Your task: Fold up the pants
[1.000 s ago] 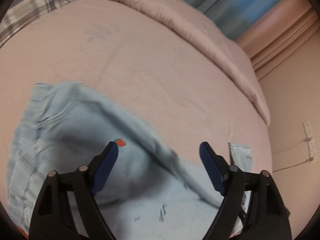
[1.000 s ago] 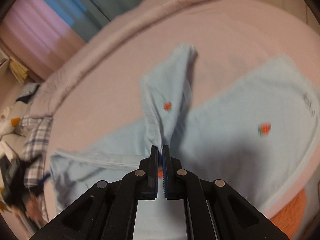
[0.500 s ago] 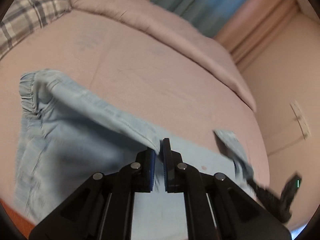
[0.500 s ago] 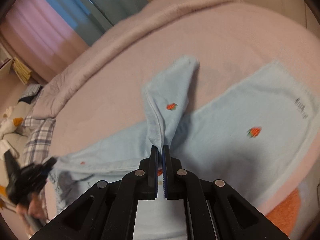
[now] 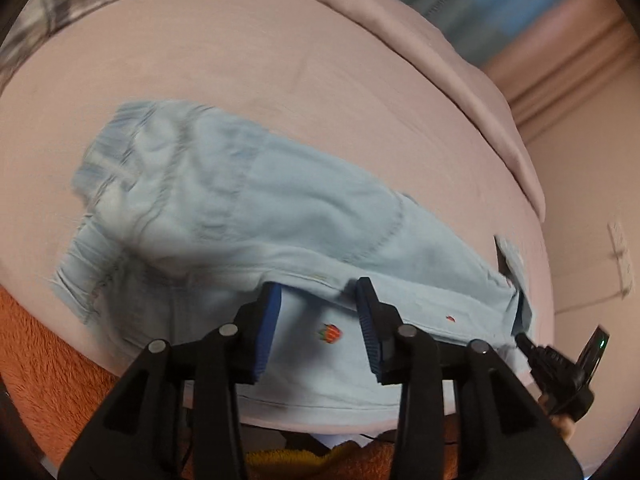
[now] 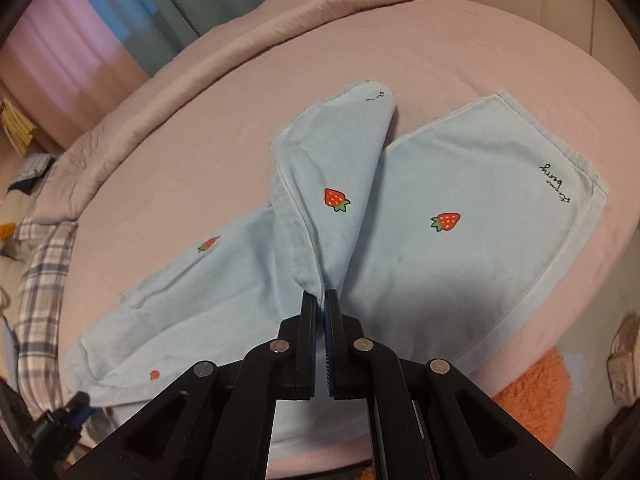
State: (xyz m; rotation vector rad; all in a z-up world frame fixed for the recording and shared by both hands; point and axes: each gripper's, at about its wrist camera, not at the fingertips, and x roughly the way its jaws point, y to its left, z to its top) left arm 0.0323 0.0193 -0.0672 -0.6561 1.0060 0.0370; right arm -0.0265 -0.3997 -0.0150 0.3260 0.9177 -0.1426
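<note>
pink bed (image 6: 192, 168), rolled duvet (image 6: 248, 44) far edge, plaid cloth (image 6: 40, 280) left, orange rug (image 6: 532, 384) near right, blue-pink curtains (image 6: 132, 12) beyond

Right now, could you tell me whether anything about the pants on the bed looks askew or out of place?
Yes. The pants are not lying flat: one leg is twisted up into a peaked ridge where the right gripper pinches it, while the other leg lies smooth on the bed.

A home bedroom. Shown by a wide bed under a pink sheet (image 6: 460, 44), a rolled duvet (image 5: 440, 60) along its far edge, a plaid pillow (image 6: 40, 280). Blue and pink curtains (image 6: 100, 28) behind.
</note>
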